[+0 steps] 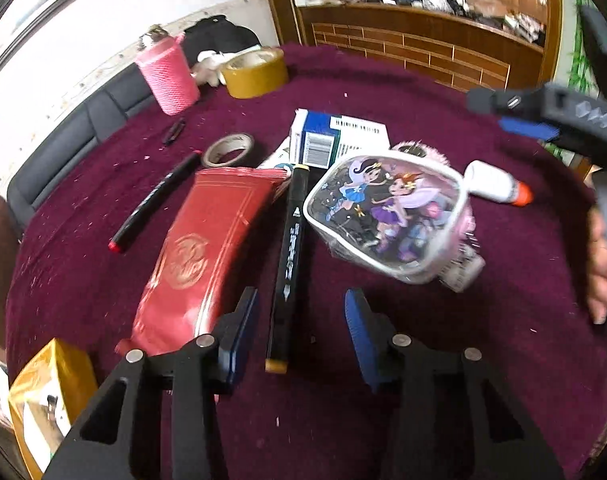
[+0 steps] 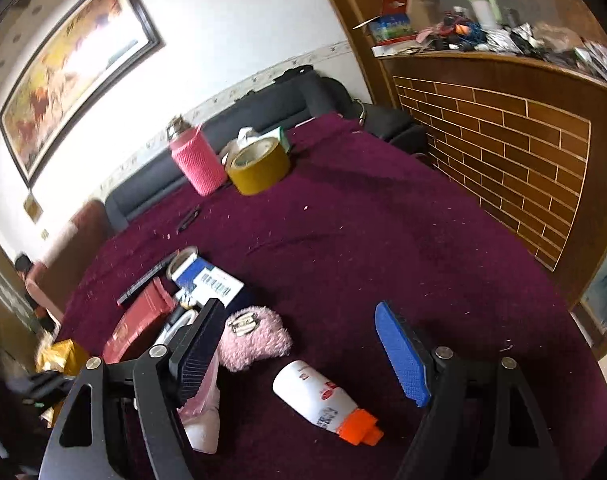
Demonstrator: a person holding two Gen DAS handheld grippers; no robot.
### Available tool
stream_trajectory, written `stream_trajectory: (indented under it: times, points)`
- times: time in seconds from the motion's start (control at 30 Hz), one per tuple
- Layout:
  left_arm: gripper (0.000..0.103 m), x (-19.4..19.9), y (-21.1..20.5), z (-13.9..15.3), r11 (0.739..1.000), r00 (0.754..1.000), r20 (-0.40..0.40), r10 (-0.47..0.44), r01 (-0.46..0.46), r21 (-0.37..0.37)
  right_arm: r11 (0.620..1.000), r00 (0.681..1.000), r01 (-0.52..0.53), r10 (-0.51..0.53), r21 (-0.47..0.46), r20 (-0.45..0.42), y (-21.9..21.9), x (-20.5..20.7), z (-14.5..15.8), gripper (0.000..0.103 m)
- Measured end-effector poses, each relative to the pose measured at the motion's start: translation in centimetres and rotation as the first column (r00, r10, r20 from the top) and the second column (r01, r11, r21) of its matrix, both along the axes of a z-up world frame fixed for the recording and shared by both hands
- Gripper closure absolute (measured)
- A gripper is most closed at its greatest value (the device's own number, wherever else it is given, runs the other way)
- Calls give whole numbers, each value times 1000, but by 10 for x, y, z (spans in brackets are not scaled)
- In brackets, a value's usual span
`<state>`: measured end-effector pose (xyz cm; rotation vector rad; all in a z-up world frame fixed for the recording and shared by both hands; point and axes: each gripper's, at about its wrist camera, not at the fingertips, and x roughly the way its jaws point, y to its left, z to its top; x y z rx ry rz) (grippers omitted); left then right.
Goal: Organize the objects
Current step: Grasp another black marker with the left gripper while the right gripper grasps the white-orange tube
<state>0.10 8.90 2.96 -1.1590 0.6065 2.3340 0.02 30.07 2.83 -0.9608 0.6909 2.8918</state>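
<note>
A clear cartoon-print pouch (image 1: 387, 216) lies on the maroon table (image 1: 423, 360) beside a black marker with a yellow cap (image 1: 289, 264), a red packet (image 1: 195, 256) and a blue-white box (image 1: 331, 138). My left gripper (image 1: 301, 340) is open, hovering low with the marker's near end between its fingers. My right gripper (image 2: 303, 354) is open above a white bottle with an orange cap (image 2: 323, 400); a fuzzy pink pouch (image 2: 255, 338) lies near its left finger (image 2: 199, 350). The right gripper also shows in the left wrist view (image 1: 515, 114).
A pink cup (image 1: 169, 76), a large yellow tape roll (image 1: 253, 72), a small tape roll (image 1: 228, 150), a black-red marker (image 1: 155, 202) and a gold packet (image 1: 47, 396) lie around. A sofa (image 2: 239, 128) and a wooden counter (image 2: 503, 128) border the table.
</note>
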Motion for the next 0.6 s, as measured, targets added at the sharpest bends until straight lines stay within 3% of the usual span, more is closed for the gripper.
stream_trajectory:
  times: [0.1, 0.27, 0.3, 0.33, 0.6]
  points:
    - [65, -11, 10, -13, 1000, 1000, 28, -8, 9, -25, 998, 1000, 17, -16, -53, 9, 11, 0, -3, 19]
    - [67, -17, 5, -16, 997, 998, 41, 39, -41, 59, 994, 998, 50, -46, -100, 35, 22, -2, -8, 19]
    - [70, -15, 4, -16, 997, 999, 40, 37, -40, 67, 993, 998, 54, -50, -103, 39, 23, -2, -9, 19]
    - [89, -14, 3, -16, 996, 998, 55, 30, -35, 85, 993, 998, 56, -51, -105, 48, 23, -4, -11, 19]
    - [89, 19, -29, -14, 990, 989, 139, 56, -74, 123, 995, 994, 65, -58, -81, 88, 22, -9, -18, 19]
